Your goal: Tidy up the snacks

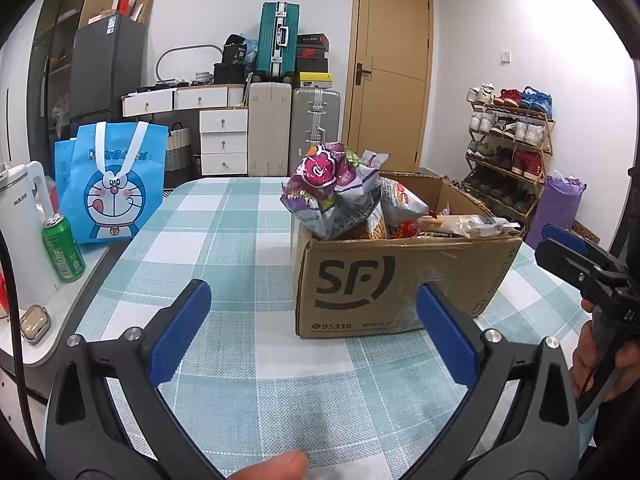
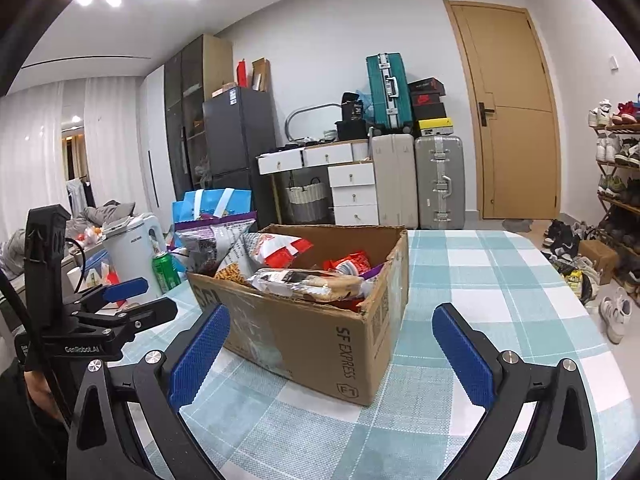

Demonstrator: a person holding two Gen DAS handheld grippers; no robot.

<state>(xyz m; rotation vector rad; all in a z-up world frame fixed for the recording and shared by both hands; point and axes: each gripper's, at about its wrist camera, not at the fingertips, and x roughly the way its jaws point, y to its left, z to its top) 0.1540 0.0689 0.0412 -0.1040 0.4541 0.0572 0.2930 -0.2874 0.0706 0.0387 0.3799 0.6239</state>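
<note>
Both the left gripper [image 1: 314,332] and right gripper [image 2: 330,354] are hovering wide open and empty just short of the snack-heaped cardboard box [image 1: 400,280], fitting either packing's end or unpacking's start.

Ahead of the left tongs [image 1: 314,332] the checked surface [image 1: 224,240] lies bare. The cardboard box [image 1: 400,280] blocks their right finger's path, and stands directly before the right tongs [image 2: 330,354], snack bags [image 1: 336,184] heaped above its rim.

One cardboard box [image 1: 400,280] sits on one checked table [image 1: 240,220], crammed with several snack bags too jumbled to count. Beside it I see one green can [image 1: 63,248], one blue cartoon bag [image 1: 116,188], one white kettle [image 1: 20,232], and three suitcases by the wall.
</note>
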